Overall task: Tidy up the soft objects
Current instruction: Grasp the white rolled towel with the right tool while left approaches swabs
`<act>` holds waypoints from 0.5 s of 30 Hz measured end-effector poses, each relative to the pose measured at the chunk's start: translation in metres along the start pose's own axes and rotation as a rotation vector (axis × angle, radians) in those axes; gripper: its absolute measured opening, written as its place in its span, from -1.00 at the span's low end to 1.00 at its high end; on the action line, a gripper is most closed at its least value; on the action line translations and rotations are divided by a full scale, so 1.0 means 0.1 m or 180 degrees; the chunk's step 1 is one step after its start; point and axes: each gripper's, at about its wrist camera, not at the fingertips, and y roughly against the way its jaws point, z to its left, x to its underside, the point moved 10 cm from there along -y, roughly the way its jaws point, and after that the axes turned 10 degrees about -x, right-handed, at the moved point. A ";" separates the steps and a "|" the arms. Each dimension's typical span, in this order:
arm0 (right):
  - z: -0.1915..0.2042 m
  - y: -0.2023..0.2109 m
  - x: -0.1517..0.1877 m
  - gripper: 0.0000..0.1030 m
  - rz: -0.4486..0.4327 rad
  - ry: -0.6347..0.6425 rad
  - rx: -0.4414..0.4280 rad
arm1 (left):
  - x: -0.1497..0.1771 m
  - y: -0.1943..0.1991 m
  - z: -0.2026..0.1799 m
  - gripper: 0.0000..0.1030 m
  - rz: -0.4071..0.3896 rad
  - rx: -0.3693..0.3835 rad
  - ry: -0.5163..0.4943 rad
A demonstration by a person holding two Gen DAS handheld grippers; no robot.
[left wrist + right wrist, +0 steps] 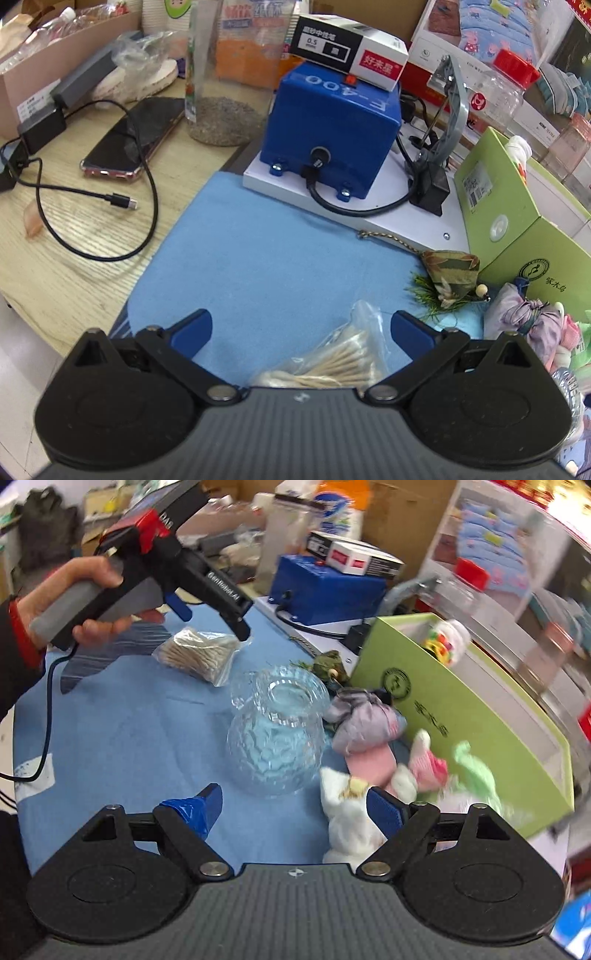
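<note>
My left gripper (pixel 301 328) is open and empty above a bag of cotton swabs (pixel 332 363), which also shows in the right wrist view (pixel 201 653). My right gripper (pixel 295 808) is open and empty over the blue mat (pixel 129 731). A white plush toy (pixel 347 819) lies by its right finger. A pink and white plush (pixel 424 766), a green soft piece (pixel 476 771), a pink pad (pixel 371 762) and a grey-lilac cloth bundle (pixel 362 720) lie beside the green box (pixel 461 701). A green fabric sachet (pixel 448 273) lies on the mat.
An overturned clear glass vase (pixel 277 731) lies mid-mat. A blue machine (pixel 332 125) on a white base stands behind. A phone (pixel 129 140) and black cable (pixel 122 201) lie on the wooden table at left. A red-lidded jar (pixel 506 85) stands at the back right.
</note>
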 end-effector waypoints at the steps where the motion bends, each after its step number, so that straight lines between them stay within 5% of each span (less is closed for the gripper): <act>1: -0.03 -0.08 -0.02 0.40 0.0052 0.0042 0.0050 | 0.01 0.00 -0.01 0.99 -0.0002 0.0018 -0.0013; 8: -0.05 -0.26 0.19 0.41 0.0267 -0.0305 0.0150 | 0.04 -0.07 -0.05 0.99 0.0047 0.0134 -0.0053; 15: 0.34 0.39 0.68 0.41 0.0267 -0.1147 -0.0111 | 0.05 -0.02 -0.13 0.99 0.0003 0.0211 -0.0161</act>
